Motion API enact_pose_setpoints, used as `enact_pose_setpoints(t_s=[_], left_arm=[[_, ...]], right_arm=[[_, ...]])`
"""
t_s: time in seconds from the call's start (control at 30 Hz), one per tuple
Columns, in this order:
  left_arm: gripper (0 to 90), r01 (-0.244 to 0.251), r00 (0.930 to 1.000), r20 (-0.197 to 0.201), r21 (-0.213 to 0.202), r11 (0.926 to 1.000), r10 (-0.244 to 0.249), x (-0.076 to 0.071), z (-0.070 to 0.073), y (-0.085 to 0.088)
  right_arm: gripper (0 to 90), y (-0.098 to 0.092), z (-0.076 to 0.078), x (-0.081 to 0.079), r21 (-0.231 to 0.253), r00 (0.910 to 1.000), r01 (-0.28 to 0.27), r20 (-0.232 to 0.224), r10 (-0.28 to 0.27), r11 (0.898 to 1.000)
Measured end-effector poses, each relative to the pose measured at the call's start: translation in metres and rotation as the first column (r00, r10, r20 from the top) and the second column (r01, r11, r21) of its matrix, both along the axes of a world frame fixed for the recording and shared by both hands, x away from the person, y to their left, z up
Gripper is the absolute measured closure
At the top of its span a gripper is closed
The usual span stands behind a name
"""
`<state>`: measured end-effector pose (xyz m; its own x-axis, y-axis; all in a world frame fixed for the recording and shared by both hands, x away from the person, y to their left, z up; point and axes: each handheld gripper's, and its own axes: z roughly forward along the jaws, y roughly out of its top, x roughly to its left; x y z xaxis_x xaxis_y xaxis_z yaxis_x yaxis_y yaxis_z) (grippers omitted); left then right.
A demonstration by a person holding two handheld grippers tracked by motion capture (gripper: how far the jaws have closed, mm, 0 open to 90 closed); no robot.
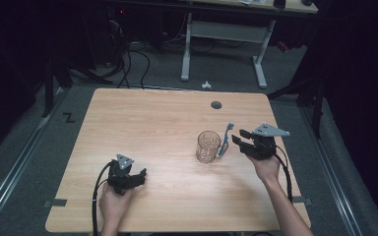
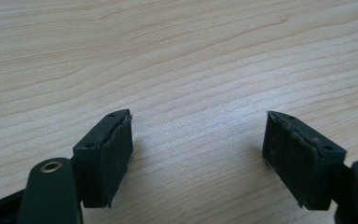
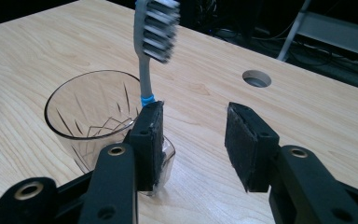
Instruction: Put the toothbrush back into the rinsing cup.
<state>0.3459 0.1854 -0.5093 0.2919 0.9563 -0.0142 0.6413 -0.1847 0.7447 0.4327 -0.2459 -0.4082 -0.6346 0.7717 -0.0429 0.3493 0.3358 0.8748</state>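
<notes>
My right gripper (image 3: 193,140) is spread and empty beside the glass (image 1: 208,146). The toothbrush (image 1: 225,139) leans outside it; a nudge could topple both. My left gripper (image 2: 198,158) rests released, near left.

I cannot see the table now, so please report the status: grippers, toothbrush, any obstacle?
Both hand-held grippers, left and right, open, empty. Toothbrush leans on glass, outside it. Nothing in the way.
</notes>
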Motion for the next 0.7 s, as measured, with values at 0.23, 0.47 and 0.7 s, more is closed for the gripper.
enact_pose_setpoints(t_s=[0.23,0.47,0.7], left_arm=[[24.8,0.000,1.0000,0.000,0.000,1.0000,0.000,0.000,0.000,0.000],[24.8,0.000,1.0000,0.000,0.001,1.0000,0.000,0.000,0.000,0.000],[24.8,-0.001,1.0000,0.001,0.000,1.0000,0.001,0.000,0.000,0.000]], right_arm=[[57.5,-0.005,0.000,-0.001,0.007,0.9999,-0.010,-0.011,0.010,1.000],[57.7,-0.012,-0.005,-0.003,0.027,0.9999,0.002,-0.014,-0.002,1.000],[57.8,-0.020,-0.006,-0.005,0.045,0.9996,0.014,-0.027,-0.013,0.999]])
